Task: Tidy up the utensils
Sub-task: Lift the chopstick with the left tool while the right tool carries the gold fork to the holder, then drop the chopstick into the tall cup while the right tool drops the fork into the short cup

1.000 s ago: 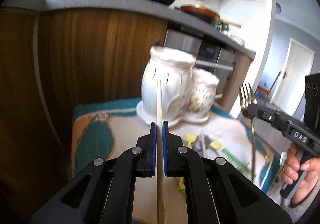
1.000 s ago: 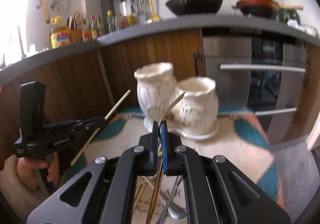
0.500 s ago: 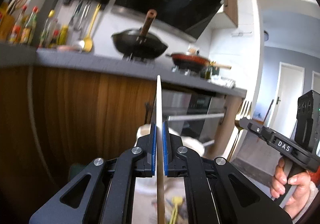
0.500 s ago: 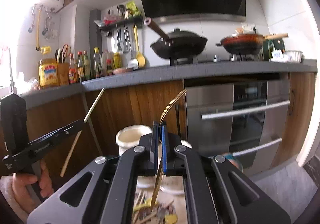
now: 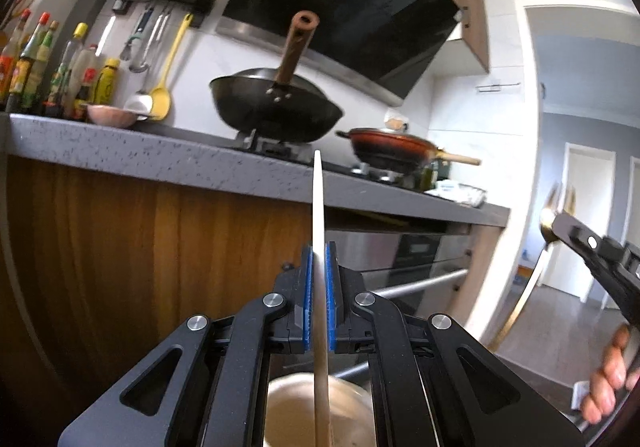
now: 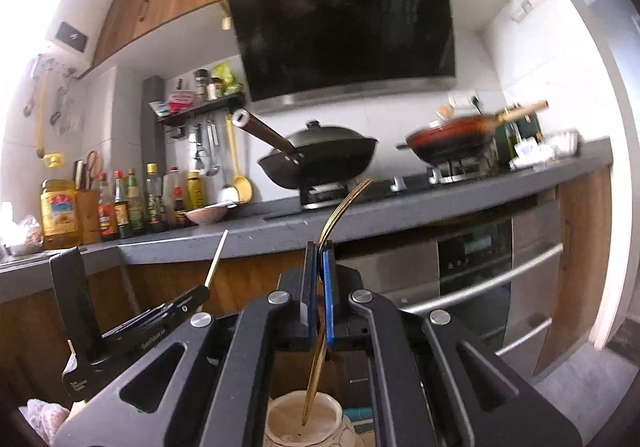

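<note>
My left gripper is shut on a pale wooden chopstick that stands upright; its lower end hangs over the open mouth of a white ceramic jar. My right gripper is shut on a gold fork, tines curving up, handle pointing down into the mouth of a white jar. In the left wrist view the right gripper shows at the right edge with the gold fork. In the right wrist view the left gripper and its chopstick sit at lower left.
A grey kitchen counter runs across ahead with a black wok and a red pan on the stove. Bottles line its left end. An oven and wooden cabinet fronts stand below. A doorway opens at right.
Both grippers have risen with their utensils. The two jars have dropped from mid-frame to the bottom edge, and the table mat has left view. Counter and range hood now fill the frames.
</note>
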`<state>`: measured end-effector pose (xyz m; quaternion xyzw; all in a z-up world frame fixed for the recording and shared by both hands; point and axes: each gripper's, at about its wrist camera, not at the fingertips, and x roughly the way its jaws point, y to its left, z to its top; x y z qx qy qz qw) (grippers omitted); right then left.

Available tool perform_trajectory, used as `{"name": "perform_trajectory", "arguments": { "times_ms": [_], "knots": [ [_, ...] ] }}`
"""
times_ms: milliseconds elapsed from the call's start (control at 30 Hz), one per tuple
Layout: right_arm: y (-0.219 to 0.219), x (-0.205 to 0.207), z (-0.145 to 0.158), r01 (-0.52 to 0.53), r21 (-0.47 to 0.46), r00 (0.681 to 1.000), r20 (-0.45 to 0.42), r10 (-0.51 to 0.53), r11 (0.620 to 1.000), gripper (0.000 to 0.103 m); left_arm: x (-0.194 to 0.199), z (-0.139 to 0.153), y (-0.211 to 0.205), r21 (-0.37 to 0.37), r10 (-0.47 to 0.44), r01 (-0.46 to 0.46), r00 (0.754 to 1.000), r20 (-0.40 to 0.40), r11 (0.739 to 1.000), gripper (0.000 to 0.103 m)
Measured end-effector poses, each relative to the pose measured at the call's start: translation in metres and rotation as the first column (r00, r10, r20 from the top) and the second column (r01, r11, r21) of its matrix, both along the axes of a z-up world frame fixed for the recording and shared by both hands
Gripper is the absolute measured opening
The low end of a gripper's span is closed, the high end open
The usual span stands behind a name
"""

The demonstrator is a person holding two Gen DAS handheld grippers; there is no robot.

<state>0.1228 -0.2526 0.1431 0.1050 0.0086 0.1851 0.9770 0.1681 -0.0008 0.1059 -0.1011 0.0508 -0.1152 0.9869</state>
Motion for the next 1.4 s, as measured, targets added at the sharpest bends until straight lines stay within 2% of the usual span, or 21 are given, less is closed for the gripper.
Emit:
{"name": "perform_trajectory", "arguments": {
  "times_ms": [100,233,367,467,667,867,1067,1233,1333,1400],
  "knots": [
    [0.001,0.015,-0.013,-0.008,0.013,0.999,-0.041,0.009,1.000,0.003,0.010,-0.009,0.000,0.000,0.024,-0.024,1.000,-0.011,1.000,0.006],
    [0.006,0.023,-0.024,-0.027,-0.009,0.998,-0.059,0.026,1.000,0.003,0.008,-0.016,-0.004,0.047,0.033,-0.034,0.999,0.014,0.998,0.006],
    [0.017,0.034,-0.040,-0.059,-0.054,0.992,-0.114,0.053,0.997,0.003,-0.009,-0.027,-0.001,0.079,0.009,-0.012,0.999,0.040,0.997,0.006],
    [0.017,0.042,-0.050,-0.084,-0.046,0.984,-0.160,0.076,0.995,0.003,-0.022,-0.032,0.002,0.101,-0.004,0.001,0.999,0.035,0.995,0.006],
    [0.021,0.054,-0.064,-0.105,-0.054,0.972,-0.218,0.091,0.993,0.003,-0.042,-0.034,0.012,0.101,0.005,-0.008,1.000,0.029,0.995,0.006],
    [0.023,0.060,-0.070,-0.104,-0.056,0.968,-0.236,0.088,0.993,0.003,-0.043,-0.038,0.016,0.093,0.007,-0.006,1.000,-0.010,0.996,0.006],
    [0.025,0.063,-0.074,-0.093,-0.064,0.968,-0.238,0.076,0.994,0.003,-0.042,-0.043,0.017,0.089,-0.003,0.007,0.999,-0.044,0.996,0.022],
    [0.021,0.068,-0.077,-0.077,-0.061,0.966,-0.252,0.059,0.995,0.004,-0.046,-0.042,0.020,0.081,-0.003,0.006,0.999,-0.037,0.997,0.053],
    [0.019,0.070,-0.078,-0.073,-0.057,0.964,-0.261,0.055,0.996,0.006,-0.048,-0.041,0.022,0.085,0.009,-0.005,0.999,-0.040,0.996,0.054],
    [0.017,0.069,-0.078,-0.061,-0.054,0.966,-0.256,0.046,0.997,0.016,-0.049,-0.041,0.024,0.084,0.013,-0.010,0.999,-0.042,0.996,0.054]
  ]
}}
